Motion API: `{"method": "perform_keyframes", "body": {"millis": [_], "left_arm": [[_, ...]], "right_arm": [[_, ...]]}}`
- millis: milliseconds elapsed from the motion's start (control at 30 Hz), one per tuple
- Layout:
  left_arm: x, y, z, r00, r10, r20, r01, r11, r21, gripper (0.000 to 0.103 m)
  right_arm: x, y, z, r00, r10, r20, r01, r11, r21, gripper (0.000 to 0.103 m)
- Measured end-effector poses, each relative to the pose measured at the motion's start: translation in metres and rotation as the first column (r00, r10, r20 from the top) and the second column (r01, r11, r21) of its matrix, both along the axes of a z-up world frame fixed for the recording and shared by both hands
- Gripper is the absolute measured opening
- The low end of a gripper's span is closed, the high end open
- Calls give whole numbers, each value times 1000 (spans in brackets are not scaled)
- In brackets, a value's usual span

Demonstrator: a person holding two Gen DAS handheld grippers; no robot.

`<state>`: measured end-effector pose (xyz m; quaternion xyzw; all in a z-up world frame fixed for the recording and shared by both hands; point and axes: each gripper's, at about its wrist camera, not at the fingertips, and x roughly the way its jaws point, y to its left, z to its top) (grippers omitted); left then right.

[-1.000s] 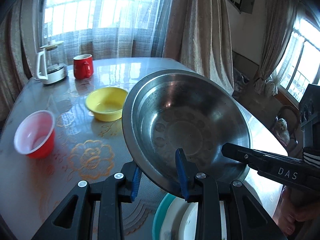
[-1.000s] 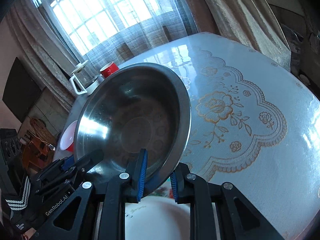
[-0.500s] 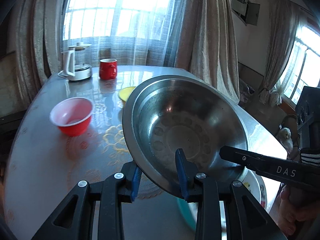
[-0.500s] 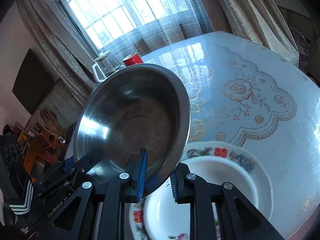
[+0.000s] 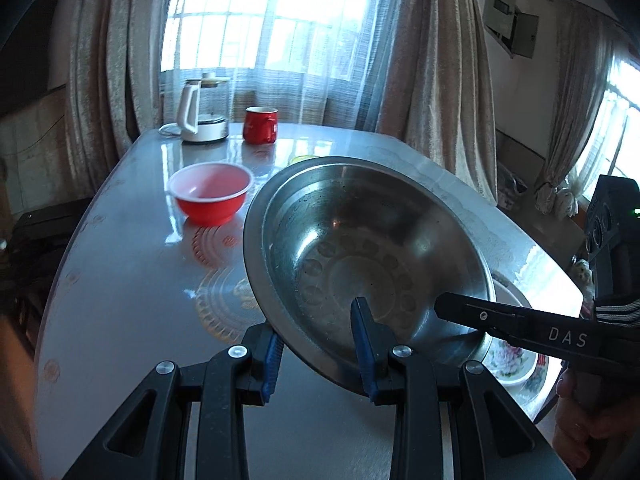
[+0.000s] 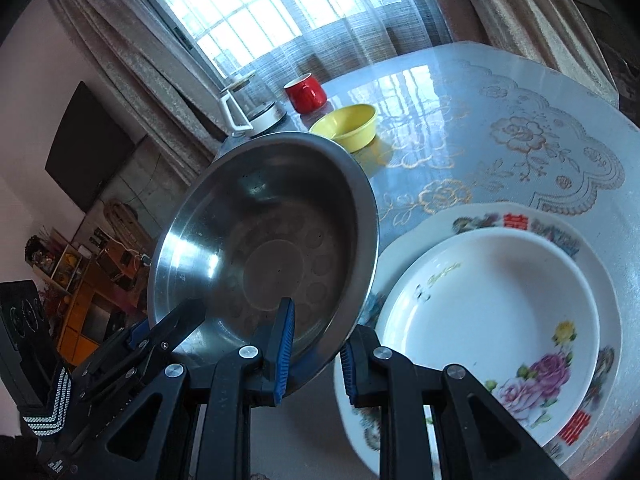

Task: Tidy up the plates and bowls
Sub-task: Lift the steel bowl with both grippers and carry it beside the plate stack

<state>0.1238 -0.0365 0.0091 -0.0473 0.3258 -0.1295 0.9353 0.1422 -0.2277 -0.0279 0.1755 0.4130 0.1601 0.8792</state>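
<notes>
Both claws, left and right, pinch the steel bowl's rim; I'd keep it level and lower it squarely into the white plates by the desk's near edge.

Both tongs have carried the steel bowl sideways across the bench: the stacked floral plates, earlier beneath it, now lie right of the right tongs.

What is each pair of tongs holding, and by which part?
Both the left tongs and the right tongs clamp the steel bowl by its near rim, side by side.
</notes>
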Motion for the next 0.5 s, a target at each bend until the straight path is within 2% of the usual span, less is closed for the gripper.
{"method": "perform_keyframes", "body": {"millis": [233, 500], "left_arm": [[-11, 18, -9, 999, 41, -30, -41, 999, 7, 33], [-12, 29, -24, 993, 70, -94, -70, 998, 3, 33]], "right_arm": [[-3, 21, -11, 999, 39, -24, -39, 999, -2, 21], [14, 41, -26, 993, 72, -92, -74, 997, -10, 21]]}}
